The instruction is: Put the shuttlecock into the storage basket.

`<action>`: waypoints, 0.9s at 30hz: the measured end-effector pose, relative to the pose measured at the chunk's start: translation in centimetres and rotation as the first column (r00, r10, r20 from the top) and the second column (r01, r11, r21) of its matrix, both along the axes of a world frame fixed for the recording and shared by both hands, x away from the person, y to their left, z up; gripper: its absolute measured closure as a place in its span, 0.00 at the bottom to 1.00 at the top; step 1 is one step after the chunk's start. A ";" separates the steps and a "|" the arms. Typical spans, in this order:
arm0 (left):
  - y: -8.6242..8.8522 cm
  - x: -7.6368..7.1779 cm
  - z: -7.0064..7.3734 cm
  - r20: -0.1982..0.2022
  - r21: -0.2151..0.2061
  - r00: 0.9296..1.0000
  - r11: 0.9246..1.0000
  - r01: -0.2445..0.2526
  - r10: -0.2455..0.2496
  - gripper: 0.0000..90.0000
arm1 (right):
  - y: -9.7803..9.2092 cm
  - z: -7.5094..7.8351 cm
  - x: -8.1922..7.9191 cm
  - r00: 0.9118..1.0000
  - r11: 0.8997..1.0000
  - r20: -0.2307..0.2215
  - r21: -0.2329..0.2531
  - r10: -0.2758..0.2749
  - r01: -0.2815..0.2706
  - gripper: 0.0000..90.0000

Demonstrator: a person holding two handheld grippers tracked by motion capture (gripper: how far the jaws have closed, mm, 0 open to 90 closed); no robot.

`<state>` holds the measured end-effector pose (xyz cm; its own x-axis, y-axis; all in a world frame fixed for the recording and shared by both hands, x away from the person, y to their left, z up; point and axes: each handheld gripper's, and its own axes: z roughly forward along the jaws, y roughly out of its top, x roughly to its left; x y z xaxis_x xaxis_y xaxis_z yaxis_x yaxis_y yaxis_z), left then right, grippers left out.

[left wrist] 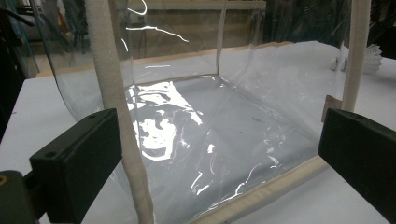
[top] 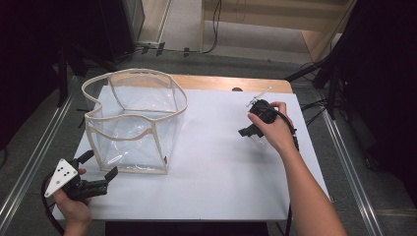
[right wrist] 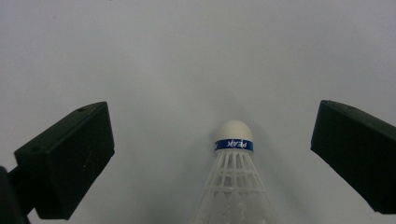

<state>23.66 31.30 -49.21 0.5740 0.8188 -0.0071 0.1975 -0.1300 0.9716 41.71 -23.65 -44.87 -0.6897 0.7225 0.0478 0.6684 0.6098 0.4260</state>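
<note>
Between the right claw (right wrist: 212, 158) jaws lies a shuttlecock (right wrist: 232, 177).

shuttlecock (right wrist: 233, 186) skirt cut off below

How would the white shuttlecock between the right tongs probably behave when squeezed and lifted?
The shuttlecock is probably very light: its skirt is open white lattice. That thin skirt may flex or crush under a hard squeeze. Lying on its side on the table, it could roll in an arc if nudged.
</note>
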 end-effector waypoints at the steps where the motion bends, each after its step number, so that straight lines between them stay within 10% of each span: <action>1: 0.0 0.0 0.0 0.000 0.000 1.000 1.000 0.000 0.000 0.00 | 0.0 0.0 0.0 1.000 1.000 0.000 0.000 0.000 0.000 0.00; 10: 0.0 0.0 0.0 0.010 -0.003 1.000 1.000 0.012 -0.012 0.00 | 0.4 -1.1 0.5 0.998 0.998 -0.054 -0.056 -0.010 0.007 0.00; 12: 0.0 0.0 0.0 0.010 -0.003 1.000 1.000 0.013 -0.012 0.00 | 0.4 -1.3 0.7 0.999 0.997 -0.047 -0.073 -0.025 0.021 0.16; 19: 0.0 0.0 0.0 0.009 -0.005 1.000 1.000 0.013 -0.013 0.00 | 0.6 -1.8 1.0 0.997 0.995 -0.074 -0.098 -0.032 0.025 0.17; 27: 0.1 0.0 0.0 0.008 -0.006 1.000 1.000 0.012 -0.012 0.00 | 0.7 -2.5 1.1 0.994 0.987 -0.089 -0.152 -0.058 0.044 0.41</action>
